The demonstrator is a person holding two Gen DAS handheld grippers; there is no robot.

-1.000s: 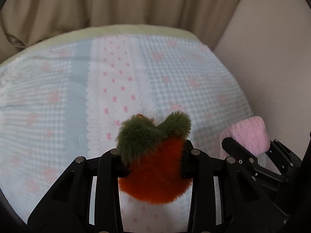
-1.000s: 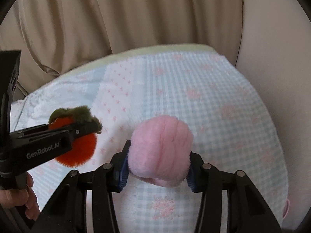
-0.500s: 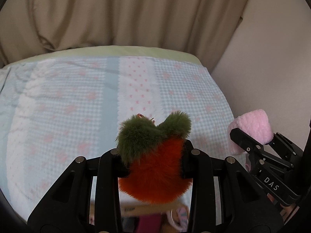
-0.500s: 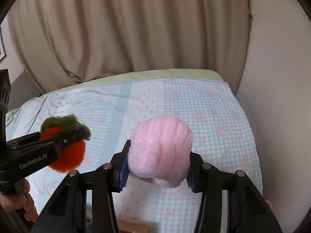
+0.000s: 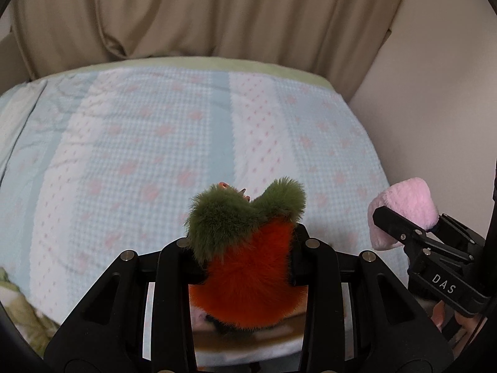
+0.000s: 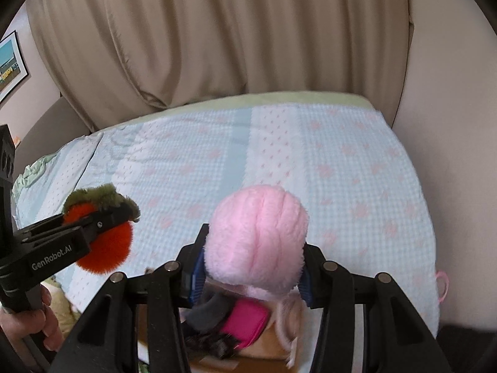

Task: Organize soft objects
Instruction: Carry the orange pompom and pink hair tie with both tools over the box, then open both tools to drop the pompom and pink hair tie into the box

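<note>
Here I have my left gripper (image 5: 245,261) clamped on the orange plush (image 5: 248,283), its jaws pressing into the fur at both flanks just below the shaggy green top (image 5: 236,214), so the toy sits upright between the fingers and its leafy tuft pokes up toward twelve o'clock. I grip it low on the body because, as I judge it, the long fur would slip if I caught only the tuft. My right gripper (image 6: 253,267) is likewise squeezed onto the pink plush (image 6: 257,236), the blue pads (image 6: 198,275) sunk into its sides at nine and three o'clock, and the ball bulges above them, which tells me it is soft and needs a firm pinch. From the left camera the right tool shows at four o'clock with the pink toy at its tip; from the right camera the left tool shows at nine o'clock, my hand (image 6: 28,326) on its handle. Both toys hang clear above the bedspread (image 5: 161,143), touching nothing. Below the right jaws, at six o'clock, I can see a brown container (image 6: 264,346) with a magenta pouch (image 6: 245,323) and dark items in it; I take that as where soft things are gathered, though its edges are blurred. Beyond the bed, at twelve o'clock, hangs the beige curtain (image 6: 248,40), and a pale wall (image 5: 435,99) stands at two.
</note>
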